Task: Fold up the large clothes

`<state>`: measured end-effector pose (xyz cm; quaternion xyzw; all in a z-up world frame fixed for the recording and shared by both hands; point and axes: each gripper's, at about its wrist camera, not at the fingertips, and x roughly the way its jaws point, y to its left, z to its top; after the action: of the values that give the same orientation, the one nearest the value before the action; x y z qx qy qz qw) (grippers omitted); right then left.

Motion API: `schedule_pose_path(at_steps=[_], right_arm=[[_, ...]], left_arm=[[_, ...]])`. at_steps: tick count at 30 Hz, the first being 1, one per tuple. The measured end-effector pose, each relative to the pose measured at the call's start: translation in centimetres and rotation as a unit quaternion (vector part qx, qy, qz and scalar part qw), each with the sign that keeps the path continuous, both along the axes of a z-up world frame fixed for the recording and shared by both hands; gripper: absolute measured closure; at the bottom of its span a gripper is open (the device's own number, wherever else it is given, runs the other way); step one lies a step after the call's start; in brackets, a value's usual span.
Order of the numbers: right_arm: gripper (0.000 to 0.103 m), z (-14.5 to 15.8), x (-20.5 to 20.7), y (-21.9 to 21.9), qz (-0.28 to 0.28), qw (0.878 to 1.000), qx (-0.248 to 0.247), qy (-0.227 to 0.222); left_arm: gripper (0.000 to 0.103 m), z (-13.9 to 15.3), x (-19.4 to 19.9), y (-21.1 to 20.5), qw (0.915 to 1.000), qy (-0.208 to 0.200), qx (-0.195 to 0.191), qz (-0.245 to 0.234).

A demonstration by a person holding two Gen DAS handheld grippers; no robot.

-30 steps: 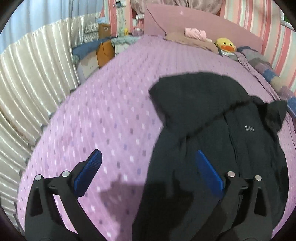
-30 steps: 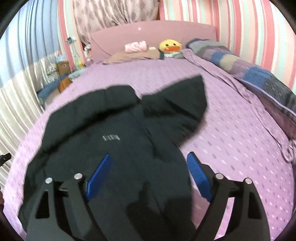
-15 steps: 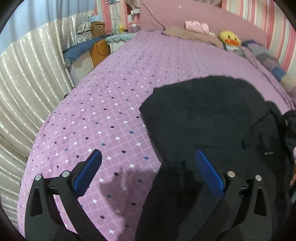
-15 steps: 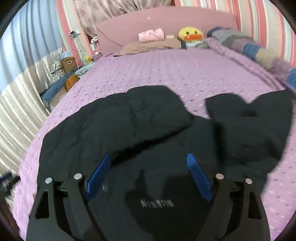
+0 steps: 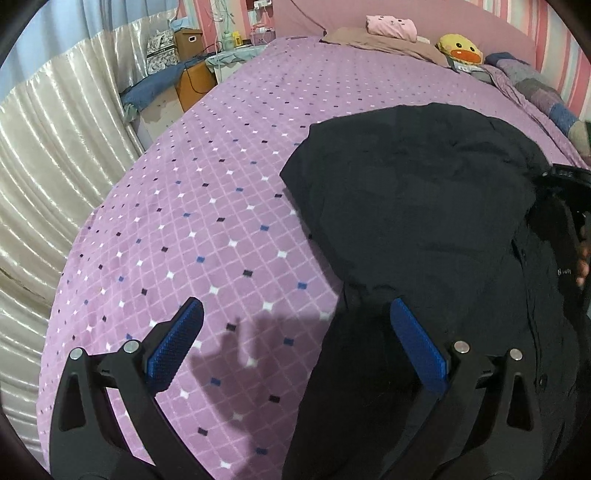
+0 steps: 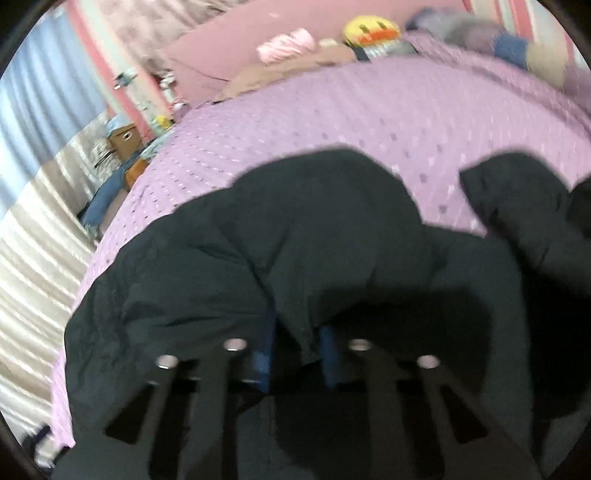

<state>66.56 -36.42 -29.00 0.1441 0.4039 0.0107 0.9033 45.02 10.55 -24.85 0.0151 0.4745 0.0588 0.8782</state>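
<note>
A black jacket (image 5: 424, 221) lies spread over the right half of a bed covered by a purple diamond-patterned bedspread (image 5: 207, 206), filling the centre and right of the left wrist view and the lower half of the right wrist view. The left gripper (image 5: 295, 347) hangs over the jacket's left edge at the bottom of its frame, jaws wide apart and holding nothing: one blue pad (image 5: 173, 343) is above the bare bedspread, the other above black cloth. The right gripper (image 6: 295, 350), blurred at the bottom centre of its view, has just closed its jaws, and a raised fold of the jacket is pinched between the blue pads. At the right edge of the left wrist view part of the right gripper and a hand (image 5: 583, 258) show over the jacket. At the head of the bed, along the top of both frames, sit a yellow duck plush (image 5: 460, 48) and a folded pink cloth (image 5: 391, 26) beside it.
</note>
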Motion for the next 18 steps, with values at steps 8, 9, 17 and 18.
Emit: schedule_pose_path(at_steps=[8, 9, 17, 18], right_arm=[[0.093, 6.4, -11.7, 2.4, 0.042, 0.993, -0.087, -0.063], [0.093, 6.5, -12.8, 2.3, 0.041, 0.993, -0.090, -0.061], [0.087, 2.3, -16.4, -1.4, 0.058, 0.993, -0.099, 0.004], [0.083, 2.7, -16.8, -1.8, 0.068, 0.994, -0.088, 0.005]], left_arm=[[0.003, 3.2, -2.4, -0.4, 0.9994, -0.031, 0.001, -0.013], [0.003, 3.5, -2.6, -0.5, 0.9994, -0.033, 0.000, -0.014], [0.003, 3.9, -3.3, -2.0, 0.9993, -0.028, 0.006, -0.024], [0.003, 3.9, -3.3, -2.2, 0.9993, -0.026, 0.010, -0.026]])
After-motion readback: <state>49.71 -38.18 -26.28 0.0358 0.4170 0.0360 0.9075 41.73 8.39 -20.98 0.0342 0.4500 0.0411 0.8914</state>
